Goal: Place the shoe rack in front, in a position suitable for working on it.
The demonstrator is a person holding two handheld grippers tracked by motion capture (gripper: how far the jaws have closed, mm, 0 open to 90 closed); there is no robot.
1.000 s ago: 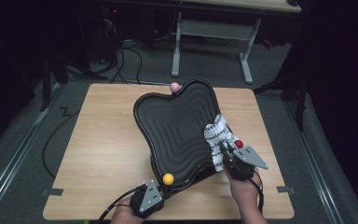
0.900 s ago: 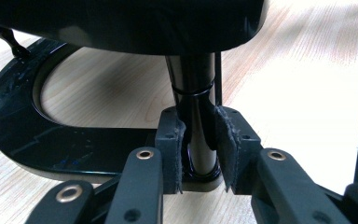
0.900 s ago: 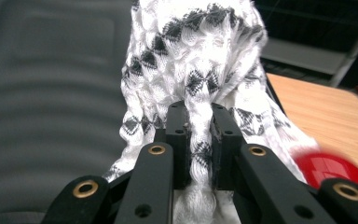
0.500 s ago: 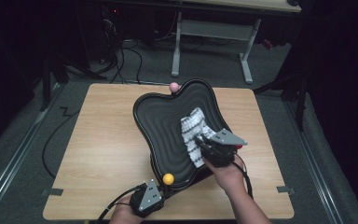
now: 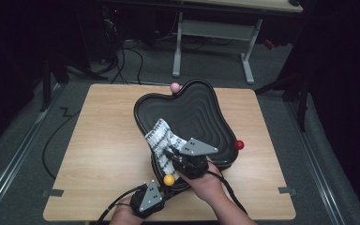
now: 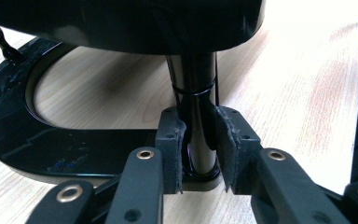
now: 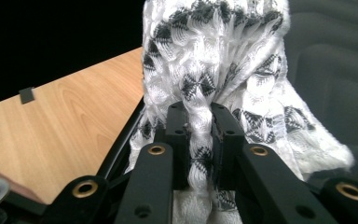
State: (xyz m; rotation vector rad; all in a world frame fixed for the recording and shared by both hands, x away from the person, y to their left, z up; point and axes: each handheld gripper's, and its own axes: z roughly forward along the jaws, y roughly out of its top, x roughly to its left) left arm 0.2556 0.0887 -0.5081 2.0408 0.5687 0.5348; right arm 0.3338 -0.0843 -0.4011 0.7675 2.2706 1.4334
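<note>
A black, wavy-ribbed tray (image 5: 201, 112) stands on a black stand on the wooden table (image 5: 103, 140). Small balls sit on its rim: pink (image 5: 175, 87) at the far side, red (image 5: 239, 145) at the right, yellow (image 5: 169, 180) at the front. My right gripper (image 5: 173, 157) is shut on a white cloth with a black pattern (image 5: 161, 138), which lies on the tray's front-left part. In the right gripper view the cloth (image 7: 214, 60) bunches between the pads of that gripper (image 7: 199, 135). My left gripper (image 5: 159, 187) sits at the table's near edge. In the left gripper view it (image 6: 199, 149) clamps the stand's black post (image 6: 193, 79) above the base ring (image 6: 51, 140).
Grey tape marks (image 5: 52, 192) (image 5: 286, 190) lie near the table's front corners. Beyond the table stand a grey desk frame (image 5: 211, 42) and floor cables (image 5: 122, 56). Bare wood lies left of the tray.
My right gripper has dragged the cloth from the tray's right edge across to its front-left part. The red ball at the right rim now shows. The left gripper has stayed put.
</note>
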